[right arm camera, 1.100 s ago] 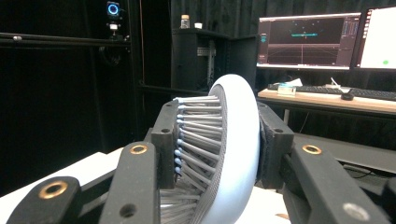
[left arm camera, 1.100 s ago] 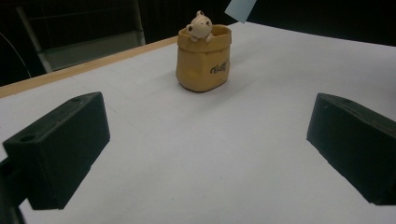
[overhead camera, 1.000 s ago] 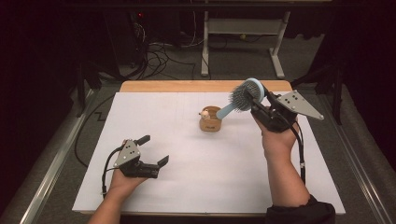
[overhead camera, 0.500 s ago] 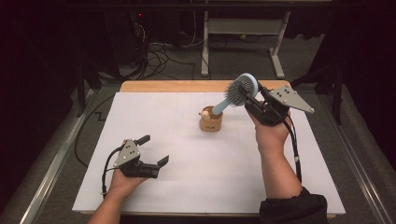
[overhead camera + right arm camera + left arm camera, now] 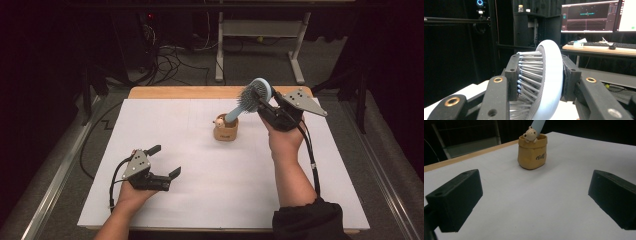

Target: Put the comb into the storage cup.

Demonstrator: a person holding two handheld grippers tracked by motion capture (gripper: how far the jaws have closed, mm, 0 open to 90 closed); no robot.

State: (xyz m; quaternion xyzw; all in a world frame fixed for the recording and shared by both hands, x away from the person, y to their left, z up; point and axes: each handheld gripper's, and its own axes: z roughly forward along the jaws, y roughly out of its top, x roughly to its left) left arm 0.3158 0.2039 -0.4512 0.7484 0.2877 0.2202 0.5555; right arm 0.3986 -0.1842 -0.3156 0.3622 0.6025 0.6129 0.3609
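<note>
While clamped on the round bristled head of the pale blue hairbrush (image 5: 254, 95), right gripper (image 5: 266, 107) tilts its handle into, seemingly, the tan sack-shaped cup (image 5: 225, 131) mid-table. Left gripper (image 5: 165, 161): black jaws wide apart, holding nothing, low over white tabletop (image 5: 200, 200).

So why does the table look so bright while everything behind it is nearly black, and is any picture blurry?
High view: the white table is lit, the surroundings dark. Left gripper view: the tan pot looks fairly sharp, the near black jaws soft. Right gripper view: the hairbrush between the jaws looks slightly soft, and the lit screens glare against the dark room.
</note>
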